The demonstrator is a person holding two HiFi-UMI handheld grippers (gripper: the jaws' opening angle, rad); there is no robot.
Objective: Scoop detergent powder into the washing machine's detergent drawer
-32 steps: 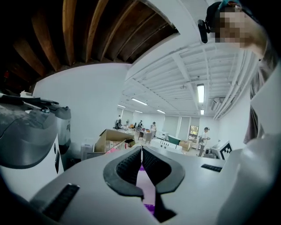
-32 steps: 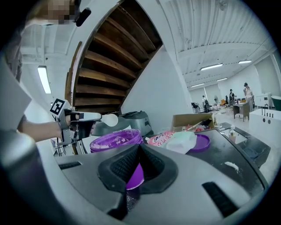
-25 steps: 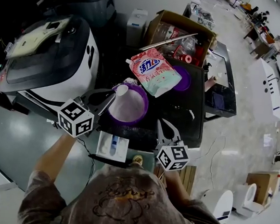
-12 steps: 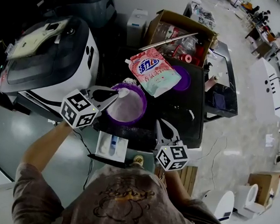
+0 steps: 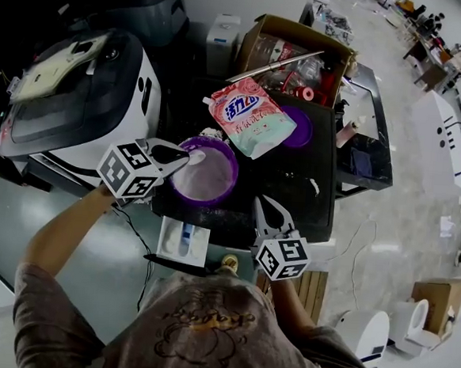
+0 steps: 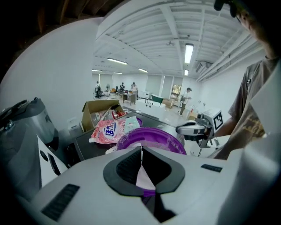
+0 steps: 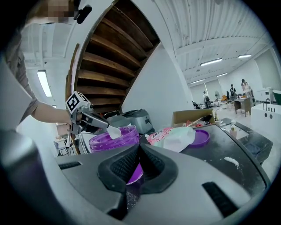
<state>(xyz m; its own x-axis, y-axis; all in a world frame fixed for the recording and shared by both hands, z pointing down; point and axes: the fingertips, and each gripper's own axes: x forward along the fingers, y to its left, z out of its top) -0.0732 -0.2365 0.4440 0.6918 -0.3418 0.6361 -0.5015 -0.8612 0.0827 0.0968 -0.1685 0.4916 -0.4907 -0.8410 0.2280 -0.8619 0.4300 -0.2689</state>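
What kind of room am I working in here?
Probably an open lab or workshop hall, not a home laundry: the white-and-black washing machine stands by a cluttered black table, with distant desks and people under a strip-lit ceiling.

Purple tub (image 5: 232, 174) in all three views

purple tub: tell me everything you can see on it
The purple tub is round and open-topped, plastic by its look, with a ridged wall. It stands upright on the black table, near the front left corner, and holds pale powder. The left gripper holds a white scoop whose head sits over the powder by the tub's left rim. A pink detergent bag lies just behind it. Whether the bag touches the rim can't be told.
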